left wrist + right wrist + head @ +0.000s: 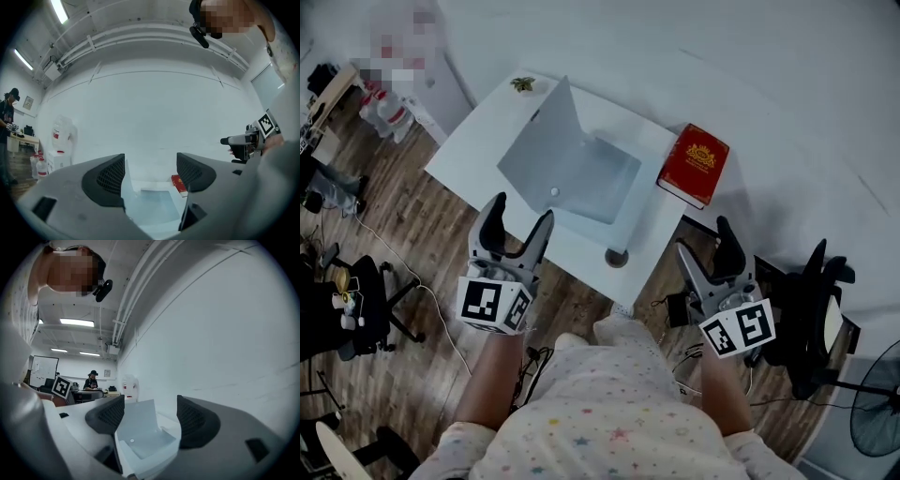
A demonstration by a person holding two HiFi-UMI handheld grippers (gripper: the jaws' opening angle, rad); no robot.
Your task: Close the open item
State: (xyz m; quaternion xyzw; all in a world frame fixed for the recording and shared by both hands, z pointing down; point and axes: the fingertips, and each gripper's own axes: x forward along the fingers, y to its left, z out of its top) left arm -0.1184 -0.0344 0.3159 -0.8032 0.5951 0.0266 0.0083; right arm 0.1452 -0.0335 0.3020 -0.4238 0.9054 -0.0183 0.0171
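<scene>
white square box (605,178) (flat lid (542,145) raised)

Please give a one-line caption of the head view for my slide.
Open left gripper and right gripper hover before a white table bearing an open box and a red book.

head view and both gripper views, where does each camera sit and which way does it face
Head view: on the person's head, facing steeply down at the white table, open box and red book; shows the left gripper, right gripper, forearms and shirt.
Left gripper view: on the left gripper, facing between its open fingers towards box, book and wall; the right gripper shows at right.
Right gripper view: on the right gripper, facing between its open fingers at the box.
Shared: all three see the open box.
</scene>
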